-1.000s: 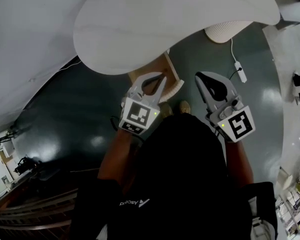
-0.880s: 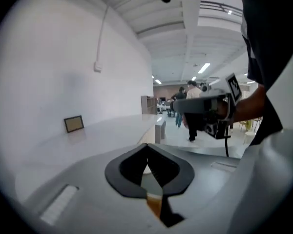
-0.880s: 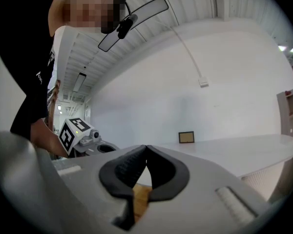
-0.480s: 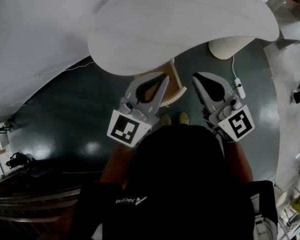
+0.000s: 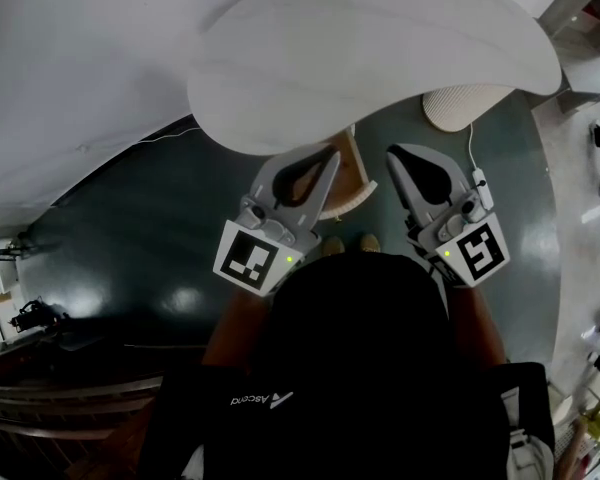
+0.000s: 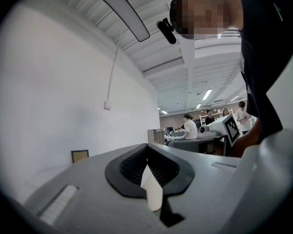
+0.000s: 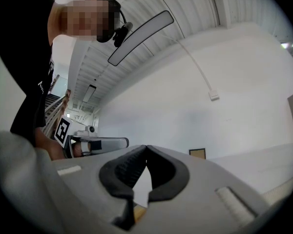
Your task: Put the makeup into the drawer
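Note:
No makeup and no drawer appear in any view. In the head view my left gripper (image 5: 331, 156) and right gripper (image 5: 393, 156) are held close to the person's chest, side by side. They point toward the edge of a white curved tabletop (image 5: 380, 58). Both are shut, with their tips together and nothing between them. In the left gripper view the dark pads (image 6: 158, 167) of my left gripper (image 6: 147, 146) meet at the tip. The right gripper view shows my right gripper (image 7: 146, 147) the same way, tilted up at a white wall.
A wooden seat (image 5: 346, 173) stands under the table edge on the dark green floor. A white ribbed bin (image 5: 462, 103) and a power strip (image 5: 481, 190) lie to the right. A small framed picture (image 7: 197, 153) hangs on the wall. People (image 6: 190, 128) stand far off.
The left gripper has lifted and shifted slightly left, its marker cube now lower left. The right gripper has barely moved. Both stayed shut.

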The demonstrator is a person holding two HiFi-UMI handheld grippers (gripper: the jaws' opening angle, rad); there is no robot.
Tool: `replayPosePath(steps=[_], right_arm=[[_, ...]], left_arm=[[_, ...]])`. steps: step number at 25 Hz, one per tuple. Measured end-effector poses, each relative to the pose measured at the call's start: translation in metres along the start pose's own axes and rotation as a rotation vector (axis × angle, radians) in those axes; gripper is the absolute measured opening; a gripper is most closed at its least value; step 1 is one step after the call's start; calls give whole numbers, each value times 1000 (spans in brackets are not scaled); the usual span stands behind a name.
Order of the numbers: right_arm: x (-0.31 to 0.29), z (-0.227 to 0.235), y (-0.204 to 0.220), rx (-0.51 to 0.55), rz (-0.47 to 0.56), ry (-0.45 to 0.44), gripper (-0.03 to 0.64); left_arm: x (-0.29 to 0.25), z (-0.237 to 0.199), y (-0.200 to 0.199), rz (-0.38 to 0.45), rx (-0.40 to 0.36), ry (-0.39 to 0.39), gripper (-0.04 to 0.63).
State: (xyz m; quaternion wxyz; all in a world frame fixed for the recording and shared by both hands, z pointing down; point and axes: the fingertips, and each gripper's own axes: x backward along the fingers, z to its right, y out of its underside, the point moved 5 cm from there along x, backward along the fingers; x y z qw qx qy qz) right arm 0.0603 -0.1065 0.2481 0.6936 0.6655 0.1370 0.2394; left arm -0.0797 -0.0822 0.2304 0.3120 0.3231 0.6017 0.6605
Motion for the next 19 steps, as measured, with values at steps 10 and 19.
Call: replayPosePath(steps=[10, 19], right_arm=[[6, 3, 5, -16, -2, 30, 3], [11, 6, 8, -17, -2, 47, 3]], left_arm=[[1, -2, 7, -16, 4, 9, 11], [-3, -1, 13, -21, 4, 25, 11]])
